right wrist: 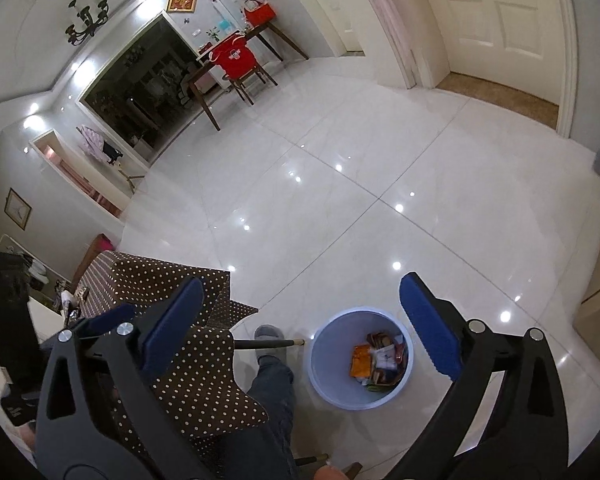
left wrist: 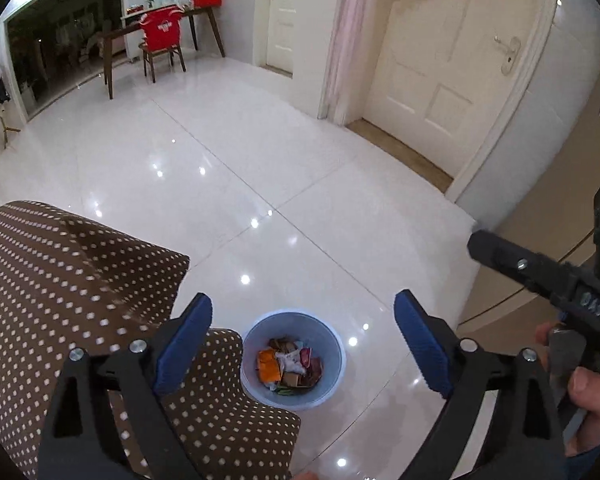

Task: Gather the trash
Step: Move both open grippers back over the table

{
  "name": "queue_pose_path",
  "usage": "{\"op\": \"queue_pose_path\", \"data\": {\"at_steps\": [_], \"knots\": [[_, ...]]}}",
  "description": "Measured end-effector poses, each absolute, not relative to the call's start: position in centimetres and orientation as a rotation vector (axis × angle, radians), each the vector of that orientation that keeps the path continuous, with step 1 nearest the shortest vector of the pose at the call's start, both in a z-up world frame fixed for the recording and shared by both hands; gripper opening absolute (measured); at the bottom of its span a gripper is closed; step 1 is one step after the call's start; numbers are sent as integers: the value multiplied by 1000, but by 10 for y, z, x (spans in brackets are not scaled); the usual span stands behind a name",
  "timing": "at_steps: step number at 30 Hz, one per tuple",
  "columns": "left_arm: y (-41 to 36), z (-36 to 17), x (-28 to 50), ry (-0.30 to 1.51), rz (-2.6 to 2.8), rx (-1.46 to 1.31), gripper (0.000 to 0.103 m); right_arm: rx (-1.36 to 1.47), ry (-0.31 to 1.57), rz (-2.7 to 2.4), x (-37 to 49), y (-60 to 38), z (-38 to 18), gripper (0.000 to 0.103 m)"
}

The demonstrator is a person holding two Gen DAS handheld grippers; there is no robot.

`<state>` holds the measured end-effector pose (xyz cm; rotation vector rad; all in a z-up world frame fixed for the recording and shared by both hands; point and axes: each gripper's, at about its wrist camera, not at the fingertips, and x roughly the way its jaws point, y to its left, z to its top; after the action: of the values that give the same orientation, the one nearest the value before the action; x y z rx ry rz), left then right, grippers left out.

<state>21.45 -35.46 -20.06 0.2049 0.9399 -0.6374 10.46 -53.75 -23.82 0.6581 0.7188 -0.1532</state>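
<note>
we hold both claws above the floor and both look down on the trash bin, a pale blue round bucket that stands on the white tiles just beside the corner of the table with the brown dotted cloth. in the left wrist view the bin lies almost in the middle between the blue pads, a little below them and forward, so the left gripper seems to point nearly straight at its mouth. in the right wrist view the bin sits toward the right pad, so the right gripper is aimed a little to the side of it. we judge the left one is the better lined up.

both claws stand wide apart and we see nothing between the pads of either; they carry no trash.

inside the bin there are already wrappers: an orange packet, some white crumpled paper, and red and brown packets. no loose trash shows on the tiles, so we think the next piece must be looked for elsewhere, maybe on the table.

a leg in jeans with a grey slipper stands beside the bin.
</note>
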Motion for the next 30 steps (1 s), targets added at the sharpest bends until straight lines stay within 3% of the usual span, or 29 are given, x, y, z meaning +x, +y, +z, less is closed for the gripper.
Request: {"op": "queue_pose_path", "data": {"at_steps": [16,30], "knots": [[-275,-117,163,701,-575,214,91,465,625,-117,95,-462,-162,97],[-153,-78,140,632,-404,127,93,362,647,69,121,-354,-106,97]]}}
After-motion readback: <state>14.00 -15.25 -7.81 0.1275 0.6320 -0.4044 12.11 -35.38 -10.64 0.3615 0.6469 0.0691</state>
